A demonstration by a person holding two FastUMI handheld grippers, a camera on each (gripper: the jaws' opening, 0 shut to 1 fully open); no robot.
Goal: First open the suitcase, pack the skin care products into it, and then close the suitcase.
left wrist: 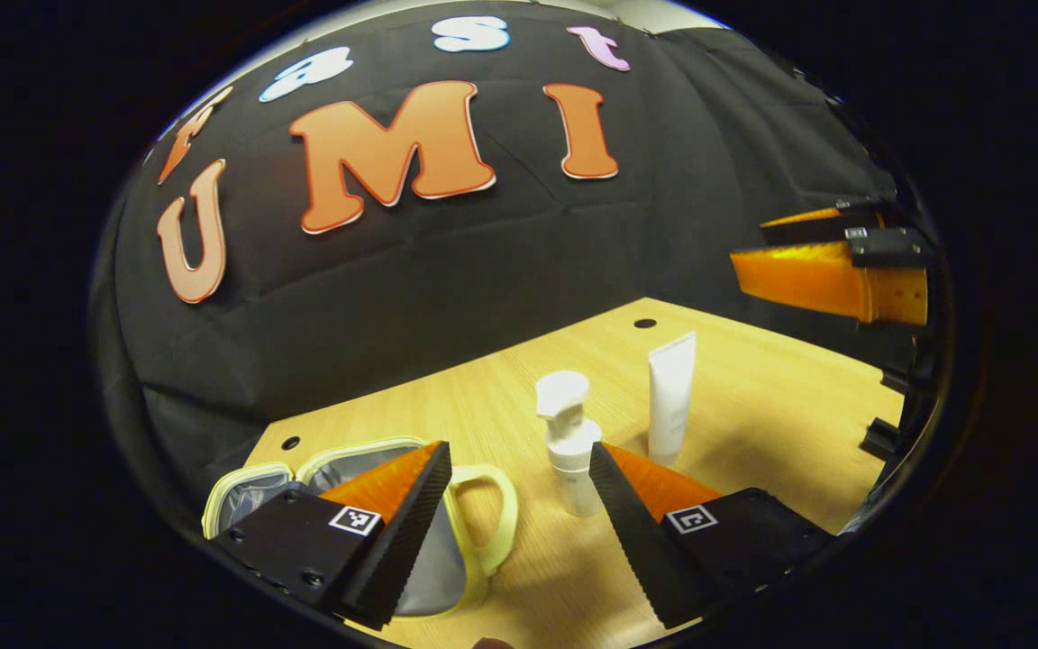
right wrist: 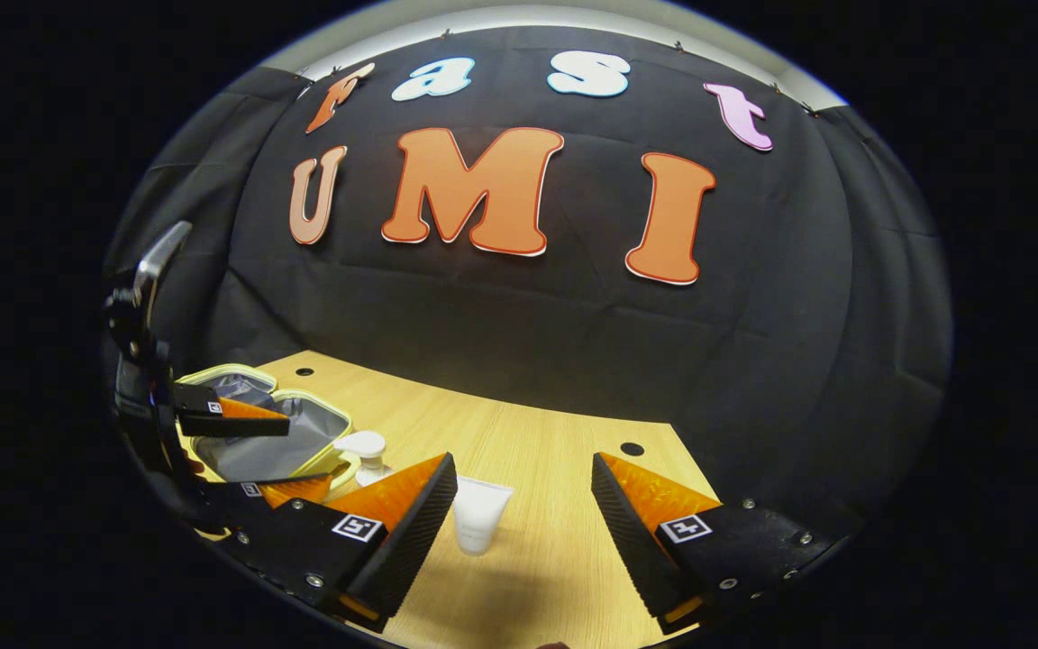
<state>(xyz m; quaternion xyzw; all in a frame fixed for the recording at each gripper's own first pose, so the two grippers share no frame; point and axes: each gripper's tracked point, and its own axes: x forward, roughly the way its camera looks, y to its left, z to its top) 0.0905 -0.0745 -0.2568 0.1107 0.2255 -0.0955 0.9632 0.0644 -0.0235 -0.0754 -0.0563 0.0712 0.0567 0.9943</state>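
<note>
The suitcase (left wrist: 429,559), a small yellow-rimmed case with a grey lining, is lying open on the wooden table (left wrist: 753,406), and in the left gripper view it is sitting under and behind the left gripper's (left wrist: 519,505) left finger, its looped yellow handle (left wrist: 487,518) poking into the gap between the fingers. The left gripper is hovering with its jaws spread wide, gripping nothing. Just ahead of its right finger the white pump bottle (left wrist: 569,442) is standing upright, and a little farther off to the right the white tube (left wrist: 670,397) is standing on its cap end, apart from the bottle. Out at the right edge of that view the right gripper (left wrist: 834,261) is hanging above the table.

Over in the right gripper view, the right gripper (right wrist: 523,514) is also holding its jaws wide apart, nothing between them touching. The tube (right wrist: 480,514) is sitting just ahead, close beside the tip of its left finger. The pump bottle (right wrist: 366,455) is showing beyond that finger, right next to the suitcase (right wrist: 294,437), whose two open halves are lying side by side. The left gripper (right wrist: 249,451) is hanging over the case, fingers spread.
</note>
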